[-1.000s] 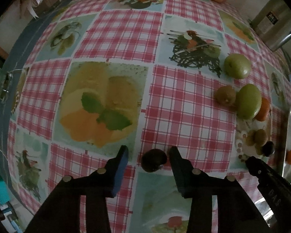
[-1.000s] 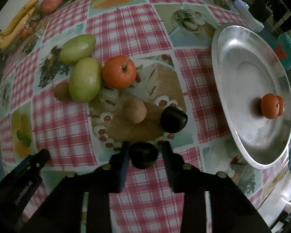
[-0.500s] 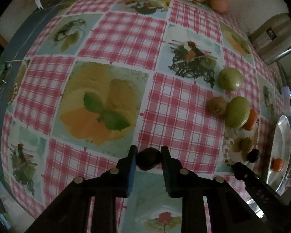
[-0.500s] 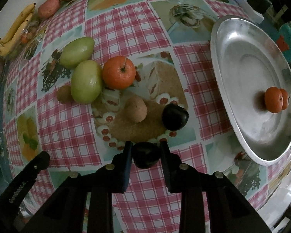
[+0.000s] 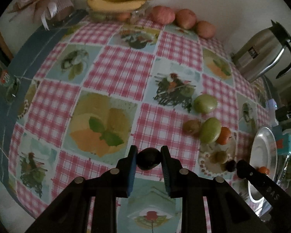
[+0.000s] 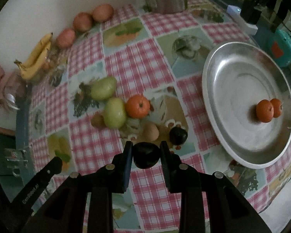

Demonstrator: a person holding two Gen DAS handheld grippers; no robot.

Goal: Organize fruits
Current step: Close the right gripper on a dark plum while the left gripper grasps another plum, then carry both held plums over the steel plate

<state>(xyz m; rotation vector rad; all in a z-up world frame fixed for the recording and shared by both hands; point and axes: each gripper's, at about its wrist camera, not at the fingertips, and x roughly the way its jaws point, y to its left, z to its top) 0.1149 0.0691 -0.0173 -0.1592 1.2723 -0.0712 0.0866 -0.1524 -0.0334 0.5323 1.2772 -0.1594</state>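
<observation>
**Both grippers loaded, plums off the table – carry to tray next**

Table (image 6: 145,44): checked cloth, fruit scattered mid; bananas (image 6: 35,58) + apples (image 6: 83,21) at far edge by the wall.

Tray (image 6: 213,81): metal, right side, rim up. Holds two oranges (image 6: 268,109) on its right part; rest bare.

L gripper (image 5: 149,160): clenched on a dark plum (image 5: 149,158), pads pressing both sides, fruit clear of the cloth, left of the loose pile.

R gripper (image 6: 145,155): likewise clamped on 2nd plum (image 6: 145,155), near side of pile, tray to its right.

Step, as I read it: pick done on both sides, transport pending. Next calls for swinging right over the rim, R first since it's nearer, setting down on bare metal away from the oranges – round fruit prob. rolls.

Plum axis: L plum slightly oval, long axis running jaw to jaw, i.e. left-right. R plum same. Stem ends not discernible, too dark.
</observation>
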